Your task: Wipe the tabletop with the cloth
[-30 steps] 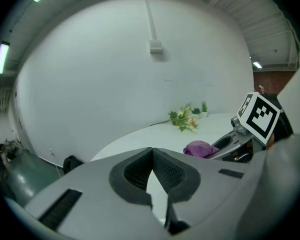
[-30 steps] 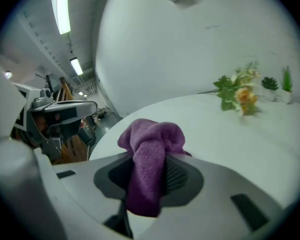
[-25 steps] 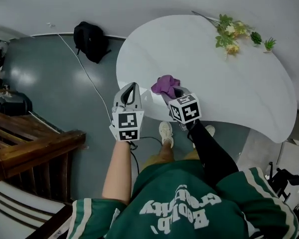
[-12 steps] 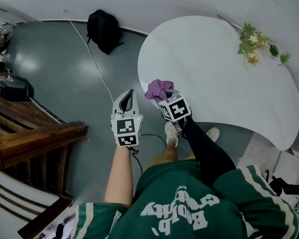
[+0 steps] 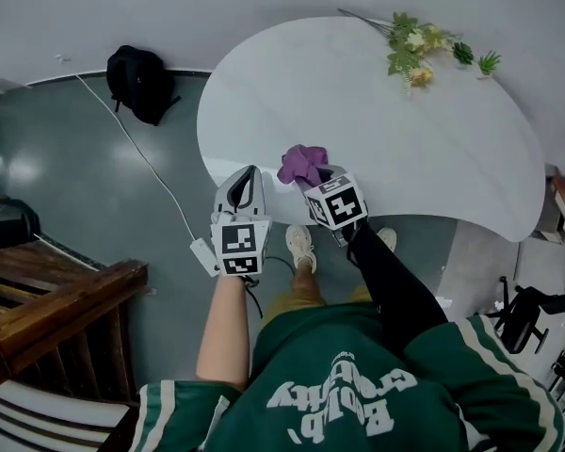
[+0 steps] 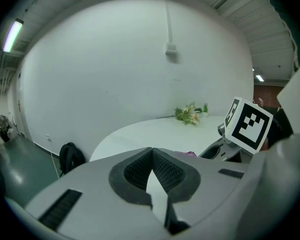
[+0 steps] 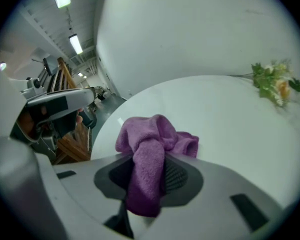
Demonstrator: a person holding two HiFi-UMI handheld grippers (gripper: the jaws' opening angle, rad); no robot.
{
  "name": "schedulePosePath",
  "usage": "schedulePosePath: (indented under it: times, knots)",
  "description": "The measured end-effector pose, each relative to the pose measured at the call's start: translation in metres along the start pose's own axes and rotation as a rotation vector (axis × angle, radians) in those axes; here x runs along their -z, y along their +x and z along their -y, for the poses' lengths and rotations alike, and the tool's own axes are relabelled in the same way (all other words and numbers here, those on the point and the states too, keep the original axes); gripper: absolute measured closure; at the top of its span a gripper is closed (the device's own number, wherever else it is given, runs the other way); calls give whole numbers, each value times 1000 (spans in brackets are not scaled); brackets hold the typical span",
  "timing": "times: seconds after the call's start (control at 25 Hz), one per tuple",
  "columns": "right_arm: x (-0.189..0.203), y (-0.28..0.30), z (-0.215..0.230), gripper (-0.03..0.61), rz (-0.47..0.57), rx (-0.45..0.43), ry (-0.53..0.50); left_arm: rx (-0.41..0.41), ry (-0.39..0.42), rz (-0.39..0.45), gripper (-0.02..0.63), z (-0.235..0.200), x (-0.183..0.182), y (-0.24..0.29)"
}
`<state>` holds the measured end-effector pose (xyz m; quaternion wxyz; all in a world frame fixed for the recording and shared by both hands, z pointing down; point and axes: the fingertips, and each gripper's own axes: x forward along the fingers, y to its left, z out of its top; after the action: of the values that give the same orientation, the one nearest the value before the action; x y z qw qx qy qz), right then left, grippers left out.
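Right gripper point(image 5: 317, 182) pinches the purple cloth point(image 5: 302, 163), bunched at the white tabletop's point(image 5: 358, 102) near edge, centre frame; left gripper point(image 5: 245, 185) is pressed together, empty. Risk: that wad barely wipes, and a long swipe could knock the flowers point(image 5: 410, 50) upper right.

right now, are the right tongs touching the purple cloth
Touching. The right gripper view shows the purple cloth pinched between the right tongs, a fold hanging through them.
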<state>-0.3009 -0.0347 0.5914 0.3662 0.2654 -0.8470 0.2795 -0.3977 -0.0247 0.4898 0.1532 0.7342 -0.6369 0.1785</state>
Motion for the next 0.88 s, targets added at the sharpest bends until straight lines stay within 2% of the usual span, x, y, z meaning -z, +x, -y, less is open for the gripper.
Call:
schedulePosePath:
  times: [0.4, 0.88]
  knots:
    - [44, -82, 129, 451, 45, 84, 81, 97, 46, 45, 614, 131, -39, 46]
    - [131, -208, 296, 451, 74, 193, 185, 185, 99, 55, 614, 323, -71, 102]
